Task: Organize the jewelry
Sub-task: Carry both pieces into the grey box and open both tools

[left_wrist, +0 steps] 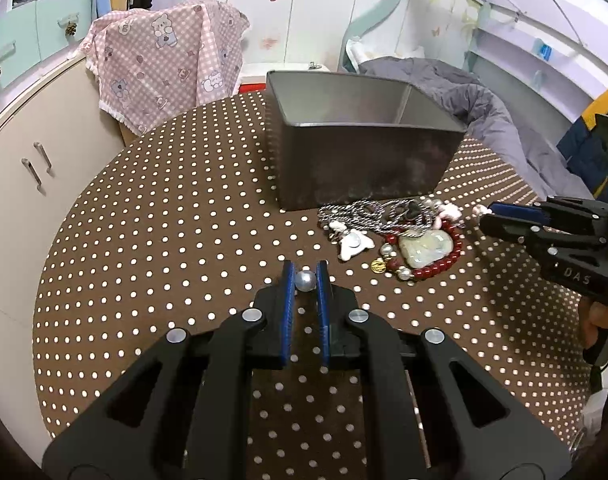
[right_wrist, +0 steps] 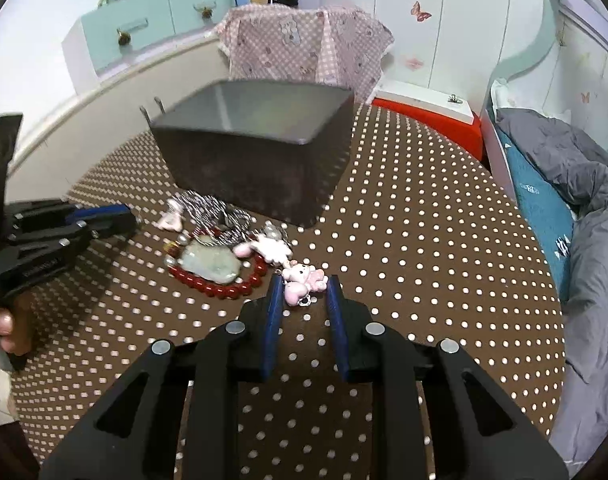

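Your left gripper is clamped on a silver bead, pinched near the tips of the blue pads, above the dotted tablecloth. The dark box sits open just beyond and to the right, with the rest of the jewelry in a pile in front of it. A round bead likely rolls out of a light pinch, so keep the squeeze steady, carry it level over the rim of the box, and only loosen once it is well inside.

Your right gripper has its fingers apart around a pink charm at the near edge of the pile; the charm touches neither pad clearly, so it looks not yet gripped. A small chain seems to link it to the white charm beside the red bead bracelet and pale stone pendant. Close on the charm's body and lift slowly, watching for anything dragged along.
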Action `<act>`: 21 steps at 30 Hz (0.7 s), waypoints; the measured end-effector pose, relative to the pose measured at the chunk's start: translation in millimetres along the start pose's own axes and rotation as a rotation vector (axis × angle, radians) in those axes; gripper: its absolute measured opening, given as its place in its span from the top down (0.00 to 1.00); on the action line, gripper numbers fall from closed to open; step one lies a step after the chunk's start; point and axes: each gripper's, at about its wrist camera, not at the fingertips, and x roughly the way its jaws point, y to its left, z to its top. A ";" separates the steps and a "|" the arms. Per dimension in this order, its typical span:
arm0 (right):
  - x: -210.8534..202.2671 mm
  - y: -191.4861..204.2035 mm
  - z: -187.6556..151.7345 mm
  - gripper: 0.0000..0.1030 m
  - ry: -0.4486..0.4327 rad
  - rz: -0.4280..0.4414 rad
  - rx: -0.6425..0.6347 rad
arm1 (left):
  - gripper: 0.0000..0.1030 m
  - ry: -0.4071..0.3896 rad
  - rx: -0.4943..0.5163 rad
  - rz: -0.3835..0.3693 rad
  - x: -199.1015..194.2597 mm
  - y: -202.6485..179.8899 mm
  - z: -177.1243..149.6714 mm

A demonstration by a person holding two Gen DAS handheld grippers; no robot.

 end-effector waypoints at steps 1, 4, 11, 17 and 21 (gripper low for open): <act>-6.6 -0.4 2.3 0.80 -0.012 0.005 0.002 | 0.89 -0.008 -0.002 -0.004 -4.2 -0.1 1.3; -24.6 -1.8 11.2 0.80 -0.051 0.015 0.004 | 0.89 -0.043 -0.006 -0.015 -19.0 -1.2 8.3; -63.0 -1.8 48.7 0.80 -0.166 0.063 0.004 | 0.89 -0.162 0.008 -0.029 -63.0 -5.1 38.6; -90.2 -2.0 92.1 0.80 -0.262 0.073 -0.019 | 0.89 -0.278 0.025 -0.033 -97.4 -5.0 84.1; -95.0 1.9 117.6 0.80 -0.294 0.088 -0.028 | 0.89 -0.304 0.030 -0.035 -98.6 -8.5 112.5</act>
